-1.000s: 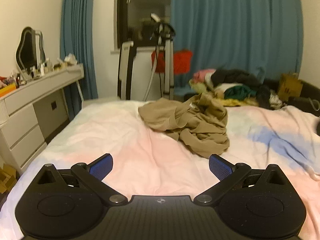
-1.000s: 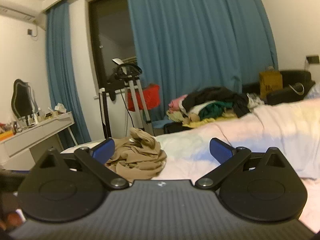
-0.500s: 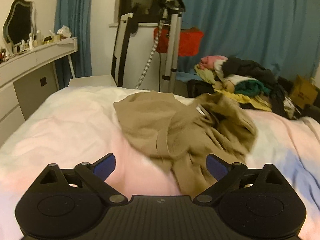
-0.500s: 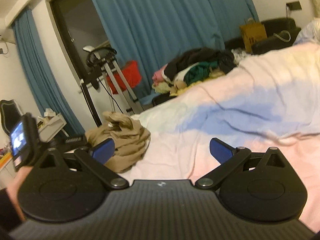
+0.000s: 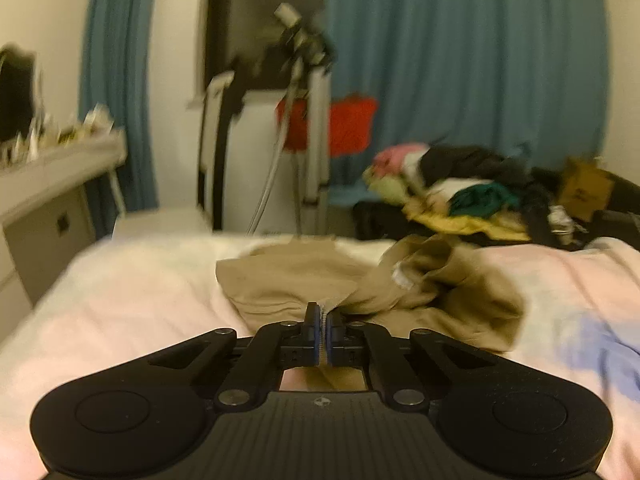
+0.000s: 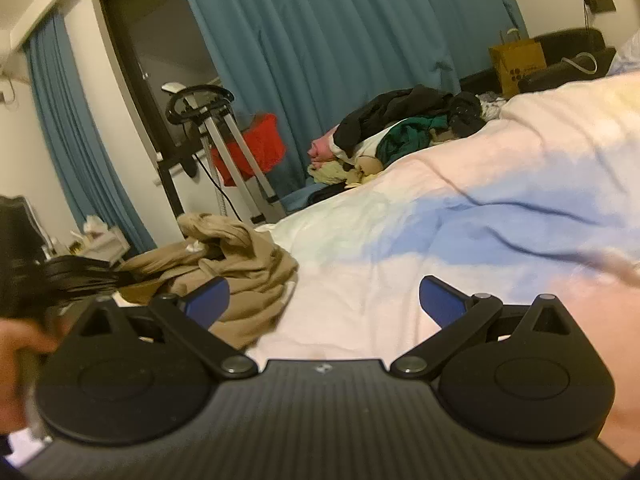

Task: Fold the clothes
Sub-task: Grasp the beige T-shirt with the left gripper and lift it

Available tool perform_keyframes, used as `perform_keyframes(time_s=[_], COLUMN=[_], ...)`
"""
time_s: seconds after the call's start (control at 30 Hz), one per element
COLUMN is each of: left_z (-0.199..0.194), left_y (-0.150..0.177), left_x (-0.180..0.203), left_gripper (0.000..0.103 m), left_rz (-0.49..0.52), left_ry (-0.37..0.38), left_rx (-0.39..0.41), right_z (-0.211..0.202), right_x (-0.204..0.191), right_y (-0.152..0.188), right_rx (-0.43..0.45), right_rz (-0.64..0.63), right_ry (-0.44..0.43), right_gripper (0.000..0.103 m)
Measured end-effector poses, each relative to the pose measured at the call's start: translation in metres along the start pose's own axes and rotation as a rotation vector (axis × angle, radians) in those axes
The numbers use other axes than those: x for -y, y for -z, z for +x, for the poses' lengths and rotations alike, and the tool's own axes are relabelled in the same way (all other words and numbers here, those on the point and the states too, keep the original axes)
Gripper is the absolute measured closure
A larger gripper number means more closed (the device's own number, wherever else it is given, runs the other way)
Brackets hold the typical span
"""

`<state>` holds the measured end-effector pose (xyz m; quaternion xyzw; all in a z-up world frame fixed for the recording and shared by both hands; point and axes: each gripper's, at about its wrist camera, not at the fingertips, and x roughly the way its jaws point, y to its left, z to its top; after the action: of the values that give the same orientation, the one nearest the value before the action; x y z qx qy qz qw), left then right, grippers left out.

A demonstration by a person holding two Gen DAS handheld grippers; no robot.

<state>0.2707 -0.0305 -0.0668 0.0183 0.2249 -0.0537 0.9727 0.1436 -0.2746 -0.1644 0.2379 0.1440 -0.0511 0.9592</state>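
Tan garment (image 5: 400,300) crumpled on pink-white bed (image 5: 128,300), white tag showing. Left gripper (image 5: 323,320) just closed, pinching its near hem. Right gripper (image 6: 322,300) wide open, holding nothing, beside it.

Soft matt tan cloth garment (image 5: 304,280) lies rumpled on the smooth pastel cotton-like bedsheet (image 5: 132,304).

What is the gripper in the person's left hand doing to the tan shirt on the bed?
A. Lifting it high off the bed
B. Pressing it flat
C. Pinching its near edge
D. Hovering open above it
C: the left gripper has just closed, and its blue pads pinch a fold at the near edge of the tan shirt, which lies crumpled on the bed.
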Motion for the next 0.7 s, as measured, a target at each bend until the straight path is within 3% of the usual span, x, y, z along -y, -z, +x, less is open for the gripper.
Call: perform_keyframes(time_s=[0.33,0.53,0.7], left_z=[-0.142,-0.186,-0.207], left_y=[0.008,0.036,0.048], left_x=[0.012,0.005,-0.010], left_gripper=[0.101,0.101,0.101], left_rz=[0.091,0.027,-0.018], left_ry=[0.108,0.172,0.217], left_rx=[0.226,0.259,0.268], right_z=[-0.026,-0.056,-0.070], right_x=[-0.008,-0.038,-0.088], right_y=[0.003,0.013,0.032], right_rx=[0.039,0.031,-0.009], right_rz=[-0.053,-0.174,-0.322], right_ry=[-0.044,-0.100,-0.114], right_gripper=[0.000,0.000,0.000])
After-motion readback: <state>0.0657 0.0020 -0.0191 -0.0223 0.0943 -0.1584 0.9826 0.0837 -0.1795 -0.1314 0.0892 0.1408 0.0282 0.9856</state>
